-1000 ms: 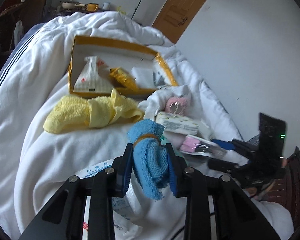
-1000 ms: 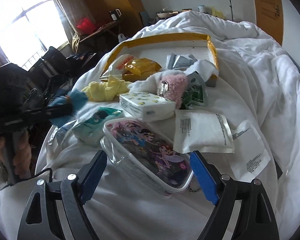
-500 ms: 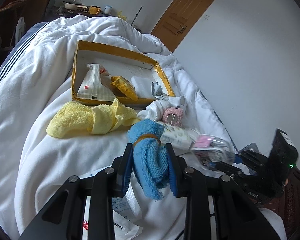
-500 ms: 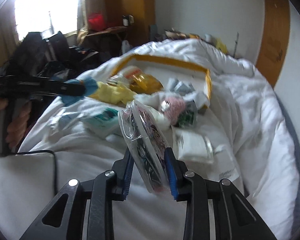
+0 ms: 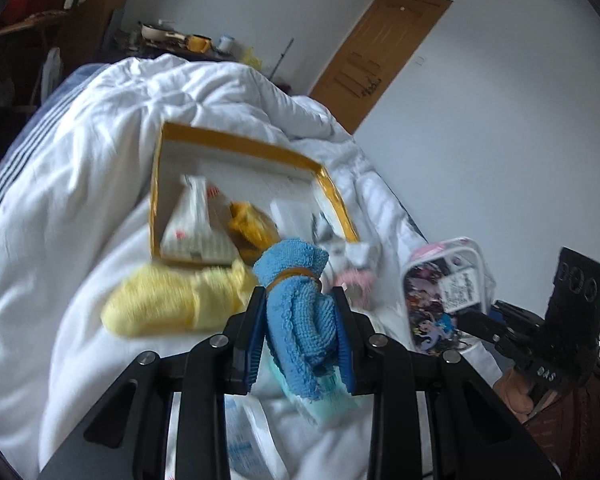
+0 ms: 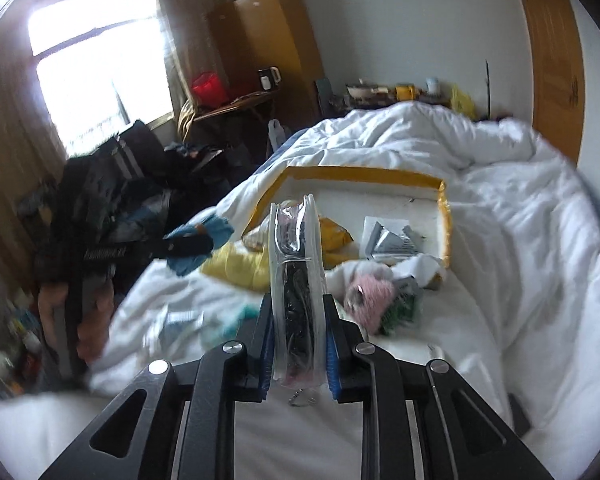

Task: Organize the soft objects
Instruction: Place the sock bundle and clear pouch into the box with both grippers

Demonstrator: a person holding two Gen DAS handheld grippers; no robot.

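The left gripper [image 5: 300, 332] clamps its jaws on a rolled blue towel [image 5: 300, 320], held above the bed [image 5: 100, 200] just short of the yellow-rimmed box [image 5: 236, 144]. The right gripper [image 6: 298, 344] has just closed its jaws on a clear printed pouch [image 6: 298, 280], lifted near that box.

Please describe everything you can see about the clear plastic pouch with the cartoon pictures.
The pouch is a flat, see-through plastic case with white edging and a colourful cartoon print on its side, plus a white label. It looks soft and flexible. The right gripper, whose jaws have just been closing, clamps its lower part between blue pads, holding it upright and edge-on, lifted above the white duvet. A small metal clasp seems to hang below it. Nothing else touches it.
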